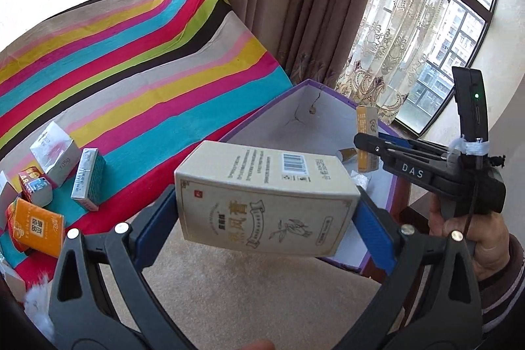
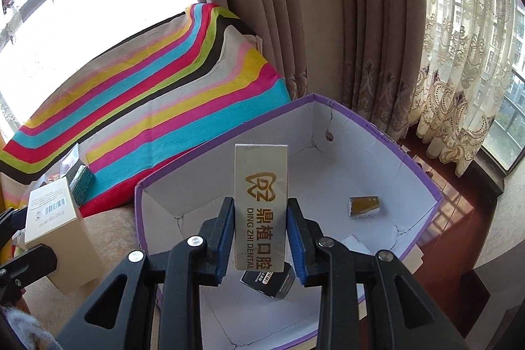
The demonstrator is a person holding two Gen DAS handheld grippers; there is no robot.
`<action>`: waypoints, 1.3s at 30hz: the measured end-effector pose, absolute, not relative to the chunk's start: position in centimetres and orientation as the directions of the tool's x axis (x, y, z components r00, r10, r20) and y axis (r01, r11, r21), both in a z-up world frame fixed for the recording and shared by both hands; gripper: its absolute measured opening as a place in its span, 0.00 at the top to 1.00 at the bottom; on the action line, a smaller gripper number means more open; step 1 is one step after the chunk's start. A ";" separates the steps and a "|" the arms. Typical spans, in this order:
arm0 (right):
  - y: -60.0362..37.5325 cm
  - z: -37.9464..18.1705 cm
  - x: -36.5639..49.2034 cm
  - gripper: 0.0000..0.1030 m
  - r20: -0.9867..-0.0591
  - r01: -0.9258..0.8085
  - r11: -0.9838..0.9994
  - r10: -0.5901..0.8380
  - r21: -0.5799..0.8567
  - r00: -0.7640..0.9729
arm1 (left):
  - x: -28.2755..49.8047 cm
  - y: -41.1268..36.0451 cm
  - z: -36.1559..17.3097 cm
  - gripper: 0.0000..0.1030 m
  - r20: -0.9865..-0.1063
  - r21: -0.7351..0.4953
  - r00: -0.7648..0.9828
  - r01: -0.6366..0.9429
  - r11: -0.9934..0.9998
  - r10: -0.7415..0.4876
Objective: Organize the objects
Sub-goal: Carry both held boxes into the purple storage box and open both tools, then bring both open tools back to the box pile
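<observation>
The left gripper [image 1: 267, 225] pinched a large cream cardboard carton with a barcode and a printed plant emblem [image 1: 265, 199], its blue pads pressed against the carton's two ends. The carton hung tilted in the air over the beige carpet [image 1: 229, 284], just beside the near left wall of the open purple-edged cardboard box with a white inside [image 2: 377, 159].

The right gripper [image 2: 261, 235] was nearly pressed together on a slim gold-and-white dental carton [image 2: 261, 209], which stood upright between the blue pads, above the near part of the purple-edged box. From the left wrist view this gripper reached in from the right, held by a hand [image 1: 472, 235] in a striped sleeve [image 1: 505, 294].

Inside the box lay a small gold and white packet [image 2: 363, 207] toward the far right, a black packet [image 2: 269, 282] near the front, partly hidden behind the dental carton, and a white piece [image 2: 354, 243] between them.

To the left, on the rainbow-striped cloth [image 1: 147, 61], stood a white wrapped pack [image 1: 55, 158], a teal and white box [image 1: 89, 179], an orange packet [image 1: 36, 227] and a small red and white box [image 1: 34, 186], close together. Brown curtains [image 2: 295, 5] and lace drapes [image 2: 459, 71] hung at the far side.
</observation>
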State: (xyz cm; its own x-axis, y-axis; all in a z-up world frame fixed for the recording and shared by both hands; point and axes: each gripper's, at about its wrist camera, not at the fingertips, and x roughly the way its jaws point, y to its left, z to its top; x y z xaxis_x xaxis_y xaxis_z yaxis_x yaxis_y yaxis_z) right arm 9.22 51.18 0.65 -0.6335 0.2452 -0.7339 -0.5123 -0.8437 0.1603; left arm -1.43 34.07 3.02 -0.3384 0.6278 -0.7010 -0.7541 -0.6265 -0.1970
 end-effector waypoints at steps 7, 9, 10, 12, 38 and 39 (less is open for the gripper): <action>52.1 0.7 9.6 0.66 -0.734 -0.532 -0.833 0.264 0.154 -0.626 | -1.3 37.0 3.0 0.02 -0.696 -0.210 -0.303 -0.782 -0.587 0.652; 52.1 0.7 9.8 0.58 -0.734 -0.538 -0.829 0.268 0.155 -0.624 | -1.6 37.6 2.7 0.02 -0.704 -0.218 -0.294 -0.777 -0.591 0.646; 52.1 0.7 9.8 0.51 -0.733 -0.540 -0.827 0.269 0.157 -0.625 | -1.7 37.9 2.6 0.02 -0.708 -0.219 -0.296 -0.770 -0.599 0.641; 52.1 0.8 10.0 0.43 -0.728 -0.544 -0.825 0.276 0.156 -0.627 | -1.7 38.0 2.4 0.02 -0.714 -0.220 -0.299 -0.764 -0.607 0.634; 47.1 3.3 7.4 0.14 -0.689 -0.500 -0.866 0.359 0.006 -0.630 | -2.7 30.9 3.0 0.02 -0.713 -0.171 -0.430 -0.659 -0.733 0.553; 46.7 3.6 7.2 0.13 -0.681 -0.498 -0.867 0.365 -0.001 -0.635 | -2.8 30.5 3.0 0.02 -0.711 -0.180 -0.432 -0.652 -0.737 0.555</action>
State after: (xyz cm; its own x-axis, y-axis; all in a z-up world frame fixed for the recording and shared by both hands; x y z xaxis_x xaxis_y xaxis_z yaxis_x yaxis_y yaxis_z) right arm 7.24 46.70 3.55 -0.6349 0.3654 -0.6808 -0.4983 -0.8670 -0.0006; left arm -2.84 30.49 3.00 -0.4317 0.5550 -0.7110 -0.6516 -0.7370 -0.1795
